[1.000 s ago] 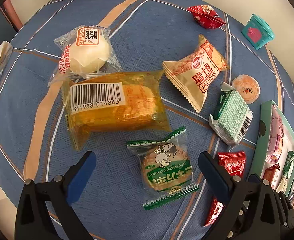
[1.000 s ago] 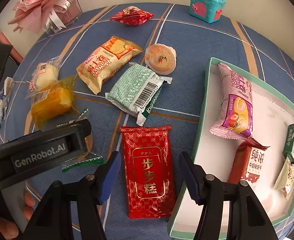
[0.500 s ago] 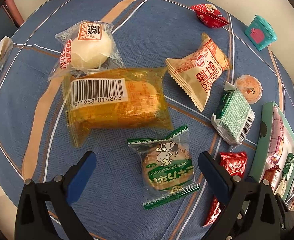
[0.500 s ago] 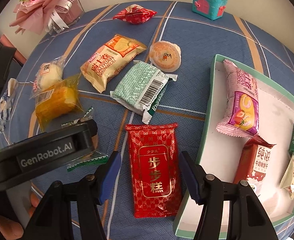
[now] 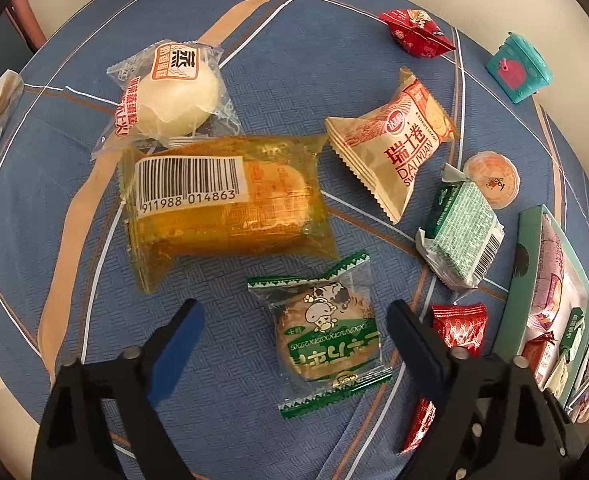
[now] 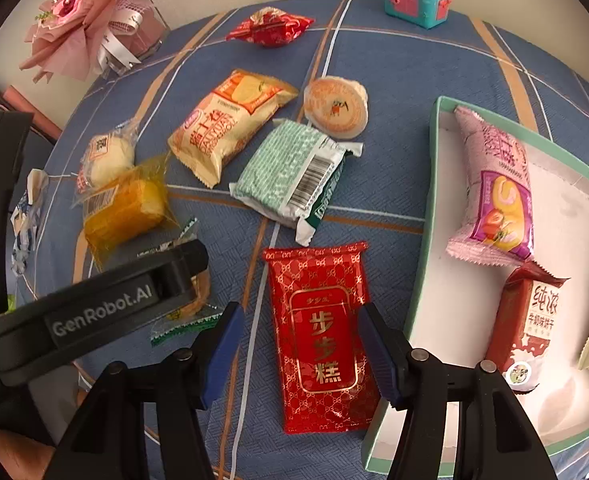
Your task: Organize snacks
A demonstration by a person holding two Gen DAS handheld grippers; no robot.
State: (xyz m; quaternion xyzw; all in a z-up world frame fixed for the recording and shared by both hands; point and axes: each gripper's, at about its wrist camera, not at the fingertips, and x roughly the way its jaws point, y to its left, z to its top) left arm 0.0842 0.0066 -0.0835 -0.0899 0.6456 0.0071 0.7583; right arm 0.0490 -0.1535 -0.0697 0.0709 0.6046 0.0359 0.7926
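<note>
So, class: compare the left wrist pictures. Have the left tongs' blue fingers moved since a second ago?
Yes. The left tongs are closing: both fingers have drawn inward toward the green cookie packet, which lies untouched between them on the cloth.

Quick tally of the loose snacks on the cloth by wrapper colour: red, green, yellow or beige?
Red: 2, far pack, long pack
Green: 2, cookie pack, printed pack
Yellow or beige: 2, cake pack, Swiss roll pack
Total: 6
</note>
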